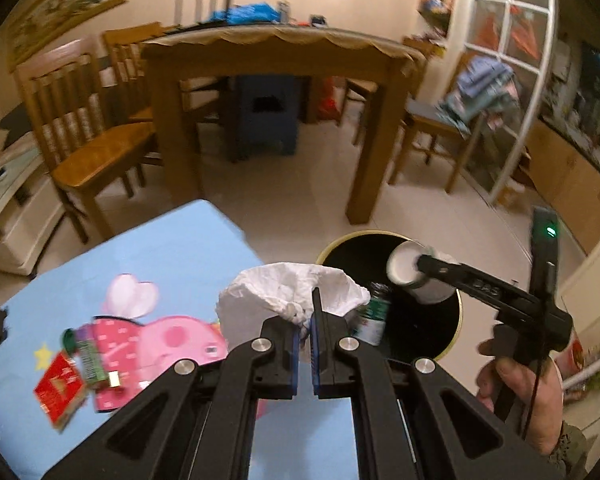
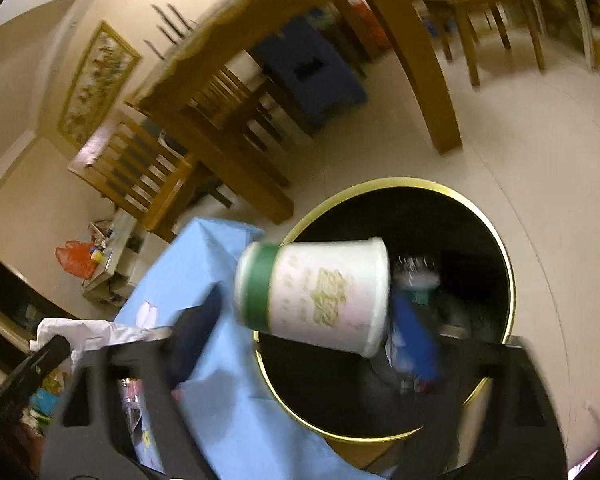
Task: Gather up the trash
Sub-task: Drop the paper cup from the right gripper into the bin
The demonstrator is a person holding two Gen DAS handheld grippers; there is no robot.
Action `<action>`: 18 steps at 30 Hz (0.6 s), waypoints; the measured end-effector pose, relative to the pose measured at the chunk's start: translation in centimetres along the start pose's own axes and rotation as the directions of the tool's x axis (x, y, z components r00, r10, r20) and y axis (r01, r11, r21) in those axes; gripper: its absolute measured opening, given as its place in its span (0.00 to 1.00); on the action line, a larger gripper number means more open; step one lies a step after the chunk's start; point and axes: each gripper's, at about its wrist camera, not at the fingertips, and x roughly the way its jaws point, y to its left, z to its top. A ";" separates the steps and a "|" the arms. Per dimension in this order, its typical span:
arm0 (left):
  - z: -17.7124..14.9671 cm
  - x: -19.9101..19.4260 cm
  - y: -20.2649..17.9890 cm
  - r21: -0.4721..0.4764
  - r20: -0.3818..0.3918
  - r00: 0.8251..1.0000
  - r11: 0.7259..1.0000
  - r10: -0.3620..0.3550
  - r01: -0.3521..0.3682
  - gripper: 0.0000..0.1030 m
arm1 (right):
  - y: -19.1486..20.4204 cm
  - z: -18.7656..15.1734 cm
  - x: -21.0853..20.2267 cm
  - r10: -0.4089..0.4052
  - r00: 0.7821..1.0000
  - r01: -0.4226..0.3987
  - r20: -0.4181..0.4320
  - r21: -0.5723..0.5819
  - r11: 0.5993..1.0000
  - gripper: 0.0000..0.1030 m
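My left gripper (image 1: pixel 307 322) is shut on a crumpled white tissue (image 1: pixel 288 294) and holds it above the edge of the blue cartoon-print table (image 1: pixel 168 256). My right gripper (image 2: pixel 304 320) is open; its fingers stand wide apart. A white paper cup with a green band (image 2: pixel 320 292) lies on its side between them, over the black gold-rimmed trash bin (image 2: pixel 480 216), blurred. In the left wrist view the cup (image 1: pixel 414 274) sits at the tip of the right gripper over the bin (image 1: pixel 364 240). A plastic bottle (image 1: pixel 374 316) stands in the bin.
A red packet (image 1: pixel 58 390) and a green-capped wrapper (image 1: pixel 86 354) lie on the blue table at left. A wooden dining table (image 1: pixel 268 80) with chairs (image 1: pixel 80 128) and a blue stool (image 1: pixel 266 114) stand beyond on the tiled floor.
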 end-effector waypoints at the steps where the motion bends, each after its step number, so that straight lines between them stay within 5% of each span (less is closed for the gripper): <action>1: 0.0 0.5 -0.5 0.007 -0.008 1.000 1.000 -0.007 0.007 0.04 | -0.8 0.1 0.3 0.022 1.000 -0.021 -0.019 0.035 0.999 0.89; 8: 0.7 5.0 -4.1 0.055 -0.067 0.997 0.997 -0.049 0.053 0.04 | -4.3 0.6 -1.9 -0.002 0.998 -0.008 0.066 0.148 0.989 0.89; 15: 2.3 8.3 -7.6 0.097 -0.085 0.994 0.992 -0.075 0.083 0.04 | -8.0 0.7 -7.2 -0.068 0.957 -0.008 0.282 0.261 0.965 0.92; 17: 2.6 8.5 -8.2 0.104 -0.081 0.994 0.991 -0.078 0.087 0.12 | -8.7 0.7 -7.8 -0.078 0.950 -0.009 0.302 0.277 0.961 0.92; 18: 2.7 8.7 -8.5 0.107 -0.081 0.994 0.990 -0.078 0.087 0.25 | -8.9 0.7 -8.1 -0.079 0.949 -0.008 0.304 0.277 0.961 0.92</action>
